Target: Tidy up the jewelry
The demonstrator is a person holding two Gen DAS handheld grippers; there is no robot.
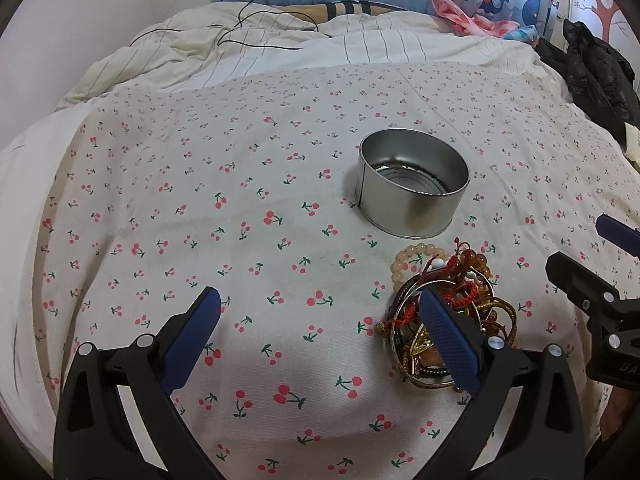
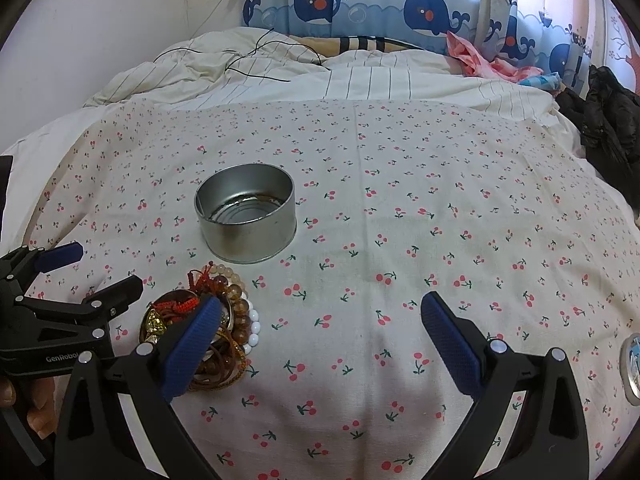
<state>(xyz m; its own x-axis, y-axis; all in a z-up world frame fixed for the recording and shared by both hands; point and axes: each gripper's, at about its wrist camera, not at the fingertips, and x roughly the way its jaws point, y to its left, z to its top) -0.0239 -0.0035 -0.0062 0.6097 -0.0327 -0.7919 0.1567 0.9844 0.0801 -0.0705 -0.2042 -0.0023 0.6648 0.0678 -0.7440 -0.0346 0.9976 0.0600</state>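
Both grippers were spread wide and held nothing. The left gripper (image 1: 320,320) hovered over the cherry-print sheet (image 1: 200,200) on the bed, its right blue pad in front of the jewelry pile (image 1: 448,312) from the left wrist view; whether it touched the pile I couldn't tell. The right gripper (image 2: 320,324) hovered the same way, and its left pad overlapped the same pile (image 2: 208,320) from the other side.

The jewelry was one tangled heap on the sheet: a pale bead bracelet (image 1: 404,264), amber-brown beads (image 1: 476,260), red cord pieces (image 1: 460,292), thin metal bangles and brown cords, plus a white bead strand (image 2: 254,326) visible in the right wrist view. None of it was in the container.

The round metal tin (image 1: 412,184) stood upright and open just beyond the pile, close to it but apart. Its inside showed only the ribbed bottom, with no jewelry in it.

In the left wrist view the right gripper's black frame and one blue pad came in at the right edge. In the right wrist view the left gripper's frame sat at the left edge, with fingers of the person's hand (image 2: 36,404) wrapped around its handle.

A shiny round object (image 2: 632,368) lay at the far right edge of the sheet, cut off by the frame. A striped duvet (image 1: 320,48), a black cable (image 1: 240,32) and a dark jacket (image 1: 596,72) lay farther back.
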